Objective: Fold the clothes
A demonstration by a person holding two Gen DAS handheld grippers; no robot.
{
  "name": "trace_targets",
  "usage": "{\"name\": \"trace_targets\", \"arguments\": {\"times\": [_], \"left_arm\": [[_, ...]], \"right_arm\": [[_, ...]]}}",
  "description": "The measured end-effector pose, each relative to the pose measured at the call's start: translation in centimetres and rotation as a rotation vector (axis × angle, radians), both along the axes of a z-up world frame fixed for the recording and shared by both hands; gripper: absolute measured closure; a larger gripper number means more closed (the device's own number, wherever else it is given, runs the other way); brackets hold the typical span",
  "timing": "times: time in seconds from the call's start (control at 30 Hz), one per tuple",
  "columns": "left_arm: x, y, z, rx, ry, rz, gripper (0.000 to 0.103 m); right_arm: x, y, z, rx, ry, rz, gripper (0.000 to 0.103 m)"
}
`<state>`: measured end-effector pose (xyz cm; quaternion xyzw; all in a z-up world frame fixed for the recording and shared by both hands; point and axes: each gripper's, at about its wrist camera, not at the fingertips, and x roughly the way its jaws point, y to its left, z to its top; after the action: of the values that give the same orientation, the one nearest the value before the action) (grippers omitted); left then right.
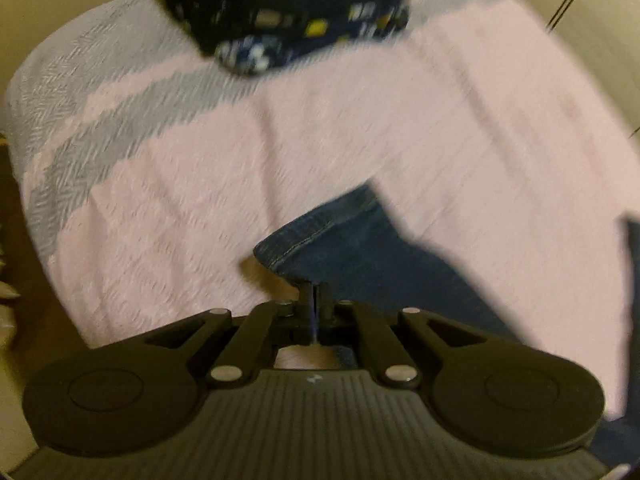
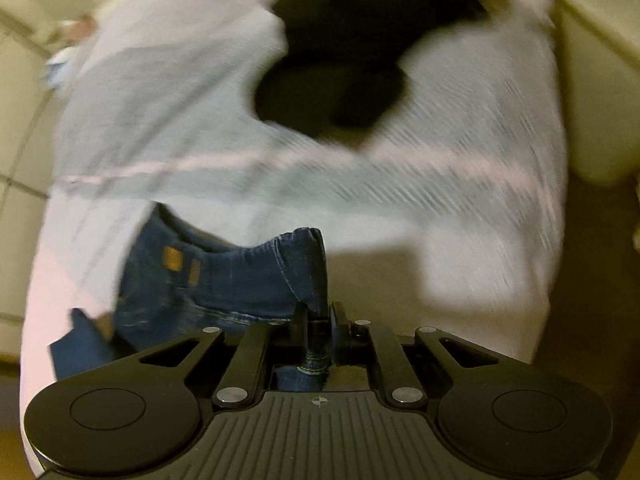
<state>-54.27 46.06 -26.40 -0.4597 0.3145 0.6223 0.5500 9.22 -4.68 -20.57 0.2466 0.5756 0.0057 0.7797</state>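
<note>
Holding: we had the jeans (image 1: 360, 256) pinched in both tools, the left gripper (image 1: 314, 294) with its jaws closed on a hemmed edge, the right gripper (image 2: 318, 320) with its jaws closed on a bunched seam near the waistband.
Jeans: they lay partly on the bed (image 1: 400, 120), at its near edge, the held ends raised off the bedspread and the brown patch (image 2: 173, 259) showing left of the right gripper's hold.
Doing it well: we judged that both grips had to stay firm and level, with the denim kept taut between them, so that any fold would fall straight on the bed and not sag or twist.
Other garment: a dark patterned piece (image 1: 288, 20) sat at the far side of the bed, well apart from the jeans.
Hard to make out: both views were smeared by motion; most of the jeans was cut off or behind the tools, so we could not tell how many folds they carried.
</note>
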Motion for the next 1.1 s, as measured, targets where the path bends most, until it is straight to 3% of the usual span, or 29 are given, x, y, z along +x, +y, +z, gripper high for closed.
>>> {"name": "trace_targets", "arguments": {"times": [0.07,0.17,0.27,0.33,0.43,0.6,0.8,0.9,1.1], "left_arm": [[0.2,-0.1,-0.2,-0.023,0.041,-0.025,0.100],[-1.0,-0.6,1.9,-0.008,0.047,-0.023,0.100],[-0.6,-0.5,4.3,0.020,0.047,-0.045,0.101],[1.9,0.3,5.2,0.031,0.025,-0.102,0.101],[8.5,1.7,5.4,0.067,-0.020,-0.214,0.100],[20.8,4.0,4.2,0.080,-0.134,-0.379,0.100],[33.3,8.7,1.7,0.084,-0.179,-0.528,0.099],[37.9,11.7,-0.1,0.050,-0.221,-0.517,0.099],[43.9,18.1,-2.7,0.010,-0.453,-0.390,0.089]], "right_arm": [[-0.2,-1.0,-1.9,-0.045,0.094,-0.099,0.087],[-0.3,-2.2,-1.6,-0.139,0.145,-0.168,0.064],[0.2,-2.3,0.5,-0.170,0.048,-0.119,0.061],[1.1,-1.7,1.1,-0.121,0.017,-0.072,0.061],[3.6,0.9,1.2,-0.034,-0.009,0.033,0.060],[8.6,6.4,0.2,-0.017,0.008,0.171,0.060],[14.1,11.9,-2.3,0.030,0.019,0.228,0.060],[15.7,14.4,-3.5,0.038,0.036,0.232,0.060],[16.6,18.2,-5.9,0.063,0.078,0.235,0.060]]}}
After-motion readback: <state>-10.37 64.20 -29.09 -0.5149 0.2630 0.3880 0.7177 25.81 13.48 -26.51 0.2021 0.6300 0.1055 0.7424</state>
